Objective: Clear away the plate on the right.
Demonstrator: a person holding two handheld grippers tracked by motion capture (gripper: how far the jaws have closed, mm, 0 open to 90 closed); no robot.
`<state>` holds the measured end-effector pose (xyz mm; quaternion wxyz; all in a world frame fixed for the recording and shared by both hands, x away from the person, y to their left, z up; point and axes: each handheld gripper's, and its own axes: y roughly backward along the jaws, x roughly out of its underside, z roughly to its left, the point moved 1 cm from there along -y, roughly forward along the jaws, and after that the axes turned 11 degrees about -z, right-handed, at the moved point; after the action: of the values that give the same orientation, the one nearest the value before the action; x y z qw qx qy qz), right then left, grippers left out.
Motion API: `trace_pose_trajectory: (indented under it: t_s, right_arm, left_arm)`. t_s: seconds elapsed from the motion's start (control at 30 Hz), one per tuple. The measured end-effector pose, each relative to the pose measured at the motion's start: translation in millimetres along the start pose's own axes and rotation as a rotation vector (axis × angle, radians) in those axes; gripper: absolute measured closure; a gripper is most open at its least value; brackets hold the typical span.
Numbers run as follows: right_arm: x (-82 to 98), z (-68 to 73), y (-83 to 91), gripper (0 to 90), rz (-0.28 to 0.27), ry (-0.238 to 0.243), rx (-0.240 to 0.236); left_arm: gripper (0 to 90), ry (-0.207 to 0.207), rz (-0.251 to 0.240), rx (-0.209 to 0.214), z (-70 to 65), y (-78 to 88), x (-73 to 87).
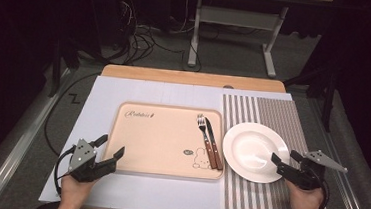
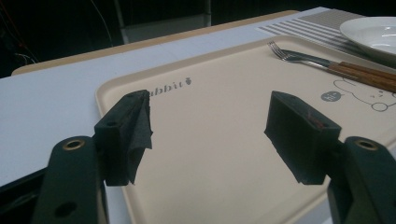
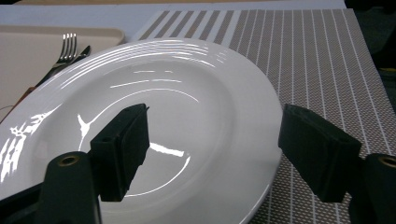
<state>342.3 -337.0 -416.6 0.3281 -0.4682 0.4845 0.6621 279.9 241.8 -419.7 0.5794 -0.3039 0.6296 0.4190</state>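
A white plate (image 1: 252, 151) rests on a striped placemat (image 1: 273, 111) at the right. My right gripper (image 1: 284, 156) stands open at the plate's near right rim. In the right gripper view one jaw hangs over the plate (image 3: 187, 79) and the other outside the rim over the placemat (image 3: 317, 56), neither pad pressing. A beige tray (image 1: 160, 142) lies in the middle, carrying a fork (image 1: 202, 128) and a knife (image 1: 214, 144) with wooden handles. My left gripper (image 1: 112, 146) is open at the tray's near left corner, with nothing between its jaws over the tray (image 2: 210, 79).
A white board (image 1: 109, 93) covers the wooden table, whose far edge (image 1: 190, 77) shows beyond it. A cartoon rabbit print (image 1: 198, 158) marks the tray near the cutlery. Cables and a desk frame (image 1: 199, 30) stand on the dark floor behind.
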Motion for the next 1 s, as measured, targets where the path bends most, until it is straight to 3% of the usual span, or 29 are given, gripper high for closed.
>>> trace_pose_trajectory:
  t_s: [0.5,0.53,0.6,0.63,0.9,1.0]
  right_arm:
    - [3.6,-20.7,-15.8,30.6,0.063,-0.067,0.07]
    - [3.9,-23.3,-18.3,33.0,0.076,-0.092,0.066]
    - [4.0,-24.3,-19.3,34.2,0.08,-0.099,0.061]
    - [4.5,-26.2,-21.8,37.0,0.099,-0.132,0.047]
    - [5.0,-32.4,-28.4,50.2,0.135,-0.208,-0.007]
    - [5.8,-32.2,-30.5,53.2,0.148,-0.217,-0.019]
  left_arm:
    - [31.1,-0.007,-0.004,-0.023,0.1,0.2,-0.5]
    - [31.0,-0.006,-0.004,-0.023,0.2,0.0,-0.5]
    - [31.0,-0.004,-0.003,-0.022,0.3,-0.3,-0.5]
    - [30.9,-0.002,-0.003,-0.021,0.5,-1.0,-0.4]
    - [30.2,0.006,-0.008,-0.027,1.3,-0.6,-0.7]
    - [30.0,0.015,-0.008,-0.026,1.5,-0.9,-0.9]
